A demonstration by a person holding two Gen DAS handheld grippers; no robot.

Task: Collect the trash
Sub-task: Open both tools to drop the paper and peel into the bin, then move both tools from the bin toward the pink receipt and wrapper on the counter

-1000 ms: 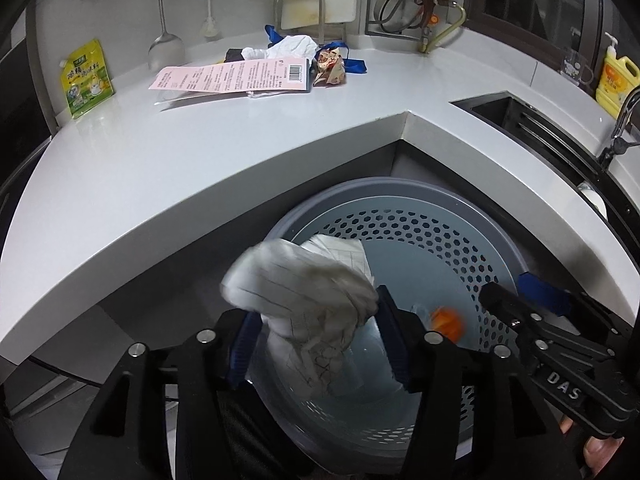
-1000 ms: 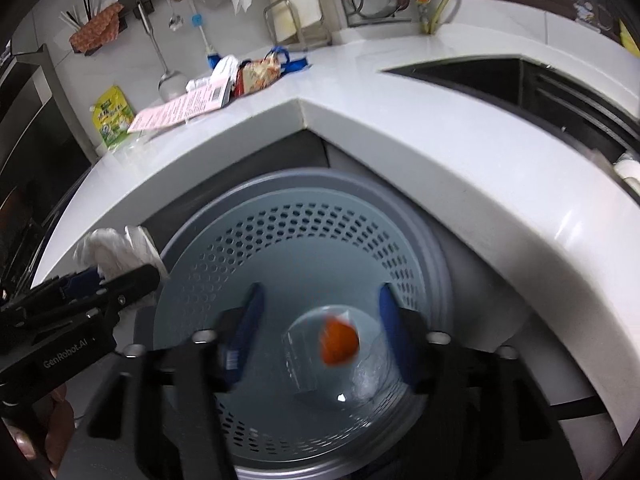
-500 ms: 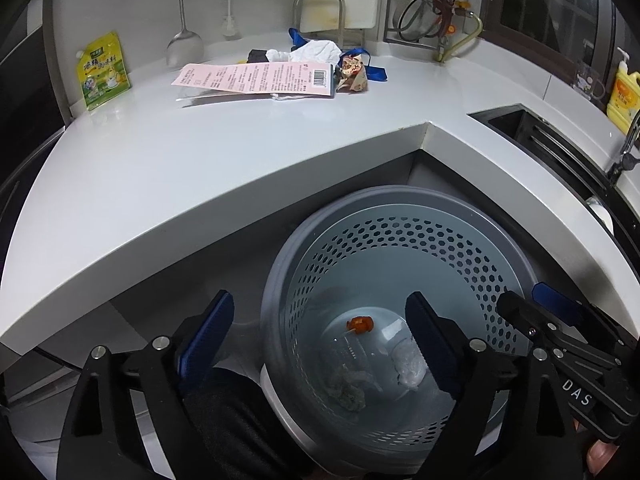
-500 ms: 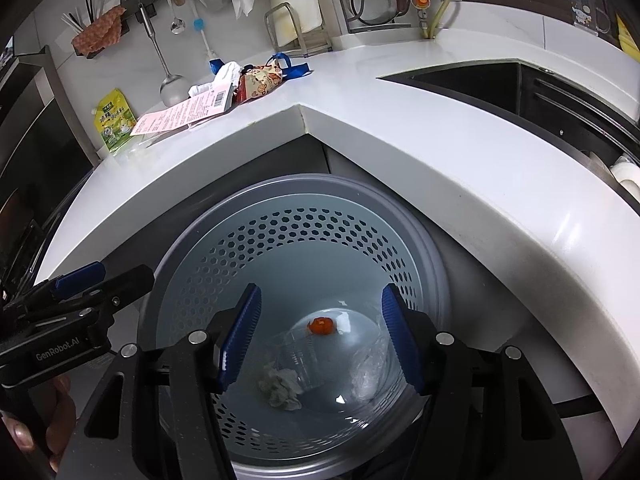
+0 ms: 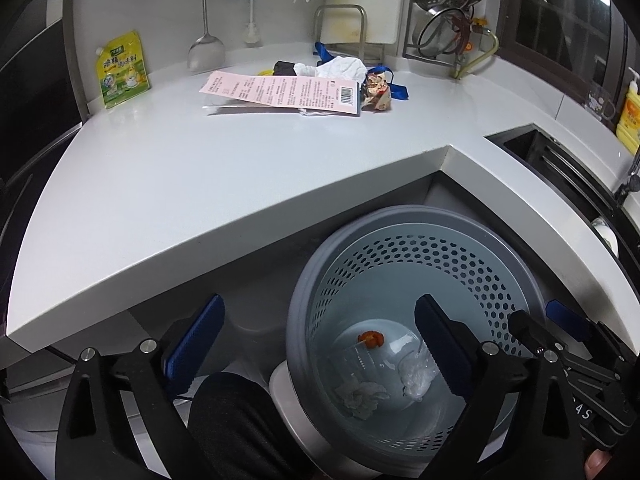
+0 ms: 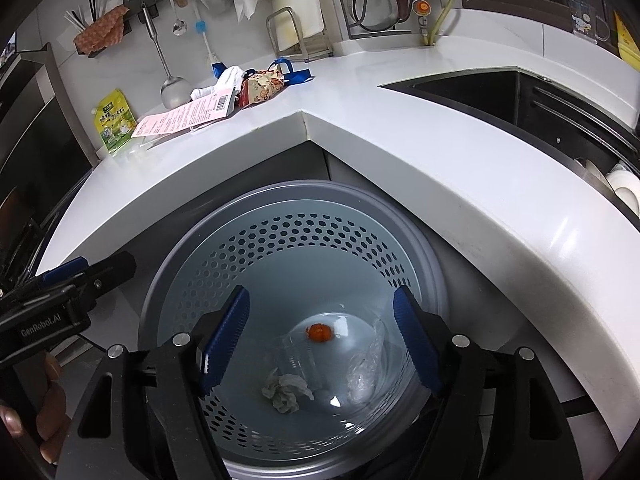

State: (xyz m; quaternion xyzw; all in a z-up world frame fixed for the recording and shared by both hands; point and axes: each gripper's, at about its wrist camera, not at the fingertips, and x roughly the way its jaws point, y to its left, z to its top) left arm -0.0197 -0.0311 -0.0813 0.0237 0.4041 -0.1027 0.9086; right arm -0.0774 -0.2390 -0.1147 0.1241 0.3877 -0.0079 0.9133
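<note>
A grey perforated trash bin [image 5: 420, 216] [image 6: 280, 196] stands on the floor below the counter corner. Inside lie a crumpled paper tissue [image 5: 362, 398] [image 6: 286, 392], a clear plastic cup with an orange bit [image 6: 319, 332] and a clear plastic wrap [image 5: 416, 372]. My left gripper [image 5: 320, 340] is open and empty over the bin's left rim. My right gripper [image 6: 320, 336] is open and empty above the bin. On the counter lie a pink paper sheet [image 5: 280, 92] [image 6: 184, 114], a white crumpled cloth [image 5: 340, 66], a printed wrapper [image 5: 376, 88] [image 6: 262, 86] and a blue strap [image 5: 396, 88].
A white L-shaped counter [image 5: 200, 184] wraps the corner. A yellow-green sachet [image 5: 120, 68] leans on the back wall. A ladle [image 5: 206, 40] hangs there. A dish rack [image 5: 452, 12] stands at the back. A dark sink [image 6: 520, 96] lies on the right, with a yellow bottle [image 5: 630, 112].
My left gripper opened and the crumpled tissue dropped into the bin. Both grippers rose and pulled back a little, the left shifting left of the bin.
</note>
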